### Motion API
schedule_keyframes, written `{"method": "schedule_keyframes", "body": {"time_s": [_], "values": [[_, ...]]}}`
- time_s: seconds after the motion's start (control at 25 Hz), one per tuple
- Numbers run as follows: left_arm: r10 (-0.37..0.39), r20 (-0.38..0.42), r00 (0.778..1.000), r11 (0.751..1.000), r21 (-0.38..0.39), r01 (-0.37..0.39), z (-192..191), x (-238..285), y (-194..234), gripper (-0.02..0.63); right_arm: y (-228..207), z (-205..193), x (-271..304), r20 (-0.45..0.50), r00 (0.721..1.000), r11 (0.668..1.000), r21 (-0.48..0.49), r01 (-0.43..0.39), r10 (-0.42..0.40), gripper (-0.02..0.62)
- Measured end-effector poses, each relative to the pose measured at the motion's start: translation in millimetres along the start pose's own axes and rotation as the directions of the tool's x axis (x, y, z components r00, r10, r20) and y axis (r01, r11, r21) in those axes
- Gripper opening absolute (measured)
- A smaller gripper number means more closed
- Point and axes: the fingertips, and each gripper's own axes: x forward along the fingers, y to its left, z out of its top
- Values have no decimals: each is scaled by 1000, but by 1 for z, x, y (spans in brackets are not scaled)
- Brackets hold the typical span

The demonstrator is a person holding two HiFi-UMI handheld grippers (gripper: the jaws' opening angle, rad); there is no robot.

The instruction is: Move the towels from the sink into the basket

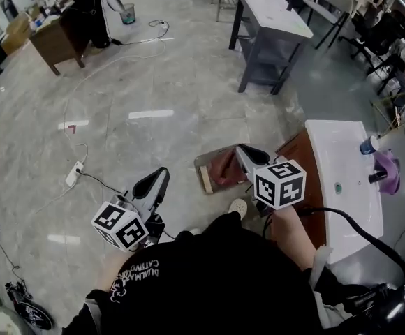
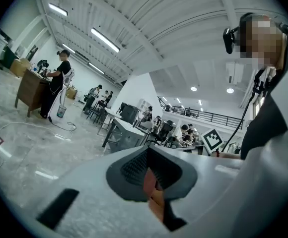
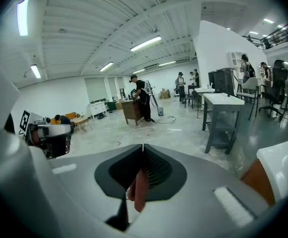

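Grey left gripper (image 1: pixel 160 175), right gripper (image 1: pixel 246 151) both pointing forward, level; jaws clenched together.

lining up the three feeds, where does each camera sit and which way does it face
Head view: on the person's head, facing steeply down at the left gripper, right gripper and white rectangular sink; their black top shows.
Left gripper view: on that gripper, facing along its shut jaws across the hall; the person's torso shows right.
Right gripper view: on that gripper, facing along its shut jaws across the hall; the left gripper shows left.
Shared: both gripper views see the white-topped grey-framed table.
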Motion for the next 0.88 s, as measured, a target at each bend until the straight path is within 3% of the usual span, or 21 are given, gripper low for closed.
{"method": "schedule_keyframes", "body": {"time_s": [0.16, 0.36, 0.64, 0.88], "values": [[7, -24, 1000, 1000, -1, -7, -15, -2, 0, 3, 10, -8, 10, -2, 999, 999, -3, -35, 35, 18], [19, -104, 994, 998, -50, -24, -50, 16, 3, 3, 0, -36, 22, -40, 998, 996, 66, -54, 56, 18], [-20, -162, 987, 992, -123, 0, -86, 87, 3, 3, -63, -79, 44, -148, 986, 987, 155, -50, 74, 18], [3, -202, 979, 989, -143, -32, -113, 144, 27, 3, -117, -98, 74, -231, 970, 987, 154, -39, 75, 17]]}}
